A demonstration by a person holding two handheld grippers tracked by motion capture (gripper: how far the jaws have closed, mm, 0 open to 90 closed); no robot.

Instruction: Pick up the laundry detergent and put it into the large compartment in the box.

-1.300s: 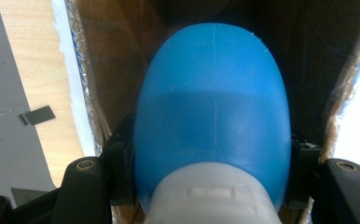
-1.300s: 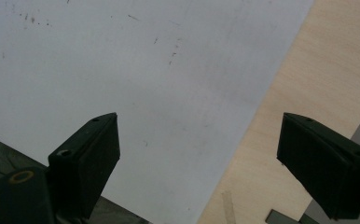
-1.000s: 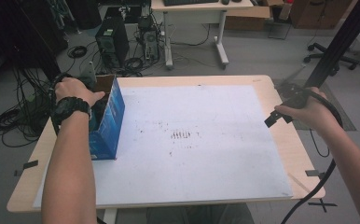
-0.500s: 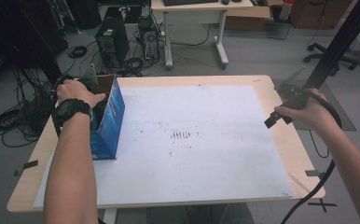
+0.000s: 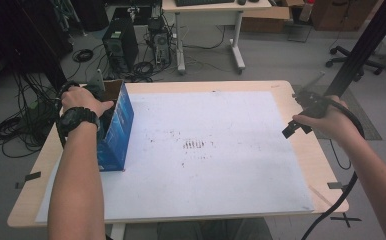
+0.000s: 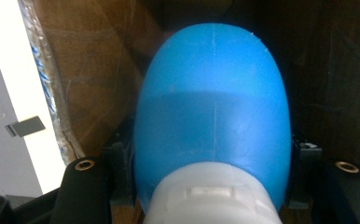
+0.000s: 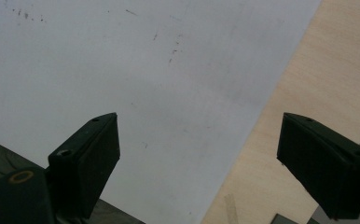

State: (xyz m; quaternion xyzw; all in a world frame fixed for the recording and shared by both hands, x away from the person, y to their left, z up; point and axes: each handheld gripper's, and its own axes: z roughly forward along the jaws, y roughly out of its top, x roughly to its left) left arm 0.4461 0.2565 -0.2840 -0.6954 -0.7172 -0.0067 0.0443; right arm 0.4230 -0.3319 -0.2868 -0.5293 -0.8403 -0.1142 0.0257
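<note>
Landmark: the blue carton (image 5: 117, 127), standing open-topped on the white sheet (image 5: 216, 150) near the table's (image 5: 326, 170) left edge.
Left gripper (image 6: 211, 186): reaching down inside the carton, jaws closed on a blue bottle (image 6: 213, 126) just above its white cap (image 6: 211, 198).
Left hand (image 5: 81, 100): over the carton's open top, a black watch (image 5: 76, 119) on the wrist.
Bottle, place: inside the carton, between its brown cardboard walls (image 6: 94, 74), body pointing away from the camera.
Bottle, look: smooth rounded blue plastic with a faint mould seam down the middle; ribbed white cap.
Bottle, handling: likely light and fairly stiff, but the glossy curved body may slip; the narrowing by the cap looks the surest hold.
Right gripper (image 7: 199, 154): well to the right of the carton, at the sheet's far edge, jaws wide apart and empty.
Right hand (image 5: 326, 120): at the table's right rim, cable (image 5: 331, 210) trailing off.
Beyond the carton: floor with computer towers (image 5: 121, 45) and tangled cords.
</note>
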